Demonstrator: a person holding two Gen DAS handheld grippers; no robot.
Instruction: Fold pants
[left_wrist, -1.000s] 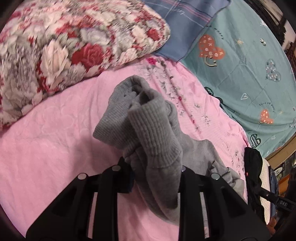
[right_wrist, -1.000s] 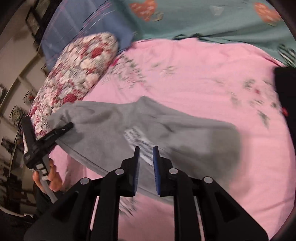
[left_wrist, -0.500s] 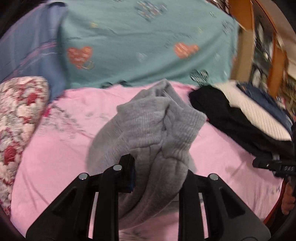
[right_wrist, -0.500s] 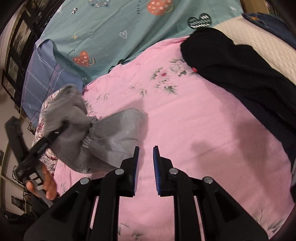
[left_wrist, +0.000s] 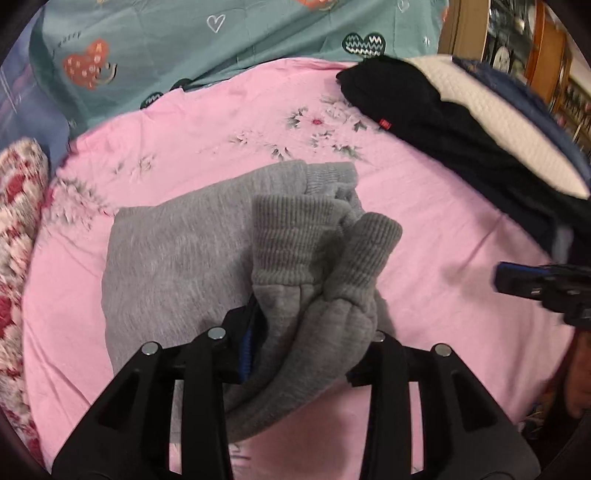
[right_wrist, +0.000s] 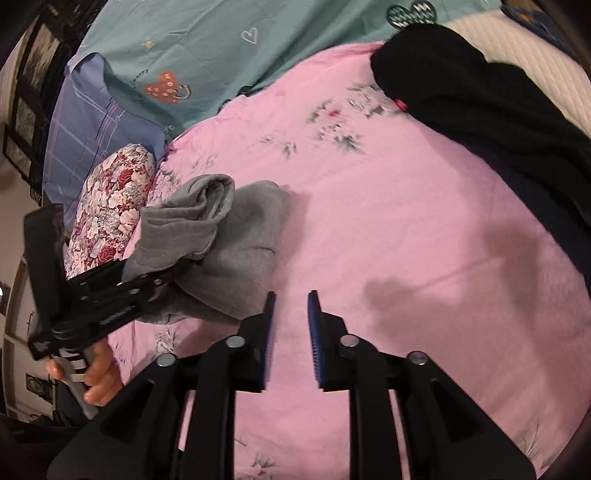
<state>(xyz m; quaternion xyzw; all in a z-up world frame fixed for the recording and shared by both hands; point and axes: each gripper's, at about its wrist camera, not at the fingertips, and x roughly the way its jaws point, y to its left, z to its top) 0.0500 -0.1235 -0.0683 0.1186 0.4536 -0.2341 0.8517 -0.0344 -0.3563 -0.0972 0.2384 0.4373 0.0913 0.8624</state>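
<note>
I read the scene from the pink bedsheet (left_wrist: 424, 229) down. It carries the grey pants (left_wrist: 177, 251) near its left side, beside the floral pillow (right_wrist: 110, 206); a black garment (right_wrist: 480, 96) lies well apart at the far right edge.

Change over the last second: the pants lay spread long across the sheet with the cuffs lifted toward the pillow. The cuffs have now been carried over the body of the garment, so the ribbed cuffs (left_wrist: 284, 236) rest on top of the flat grey layer. I judge this to be the lengthwise fold closing; the bundle is roughly halved but not yet laid down or smoothed.

Left gripper (left_wrist: 310, 332): clamped on the bunched leg fabric just behind the cuffs. The cloth fills the gap between the jaws and spills over the right finger, hiding its tip.

Right gripper (right_wrist: 291, 332): jaws a little apart, holding nothing, above bare sheet just right of the pants and touching no cloth.

Next requirement, in my judgement: lower the cuffs onto the layer, release, then flatten.
</note>
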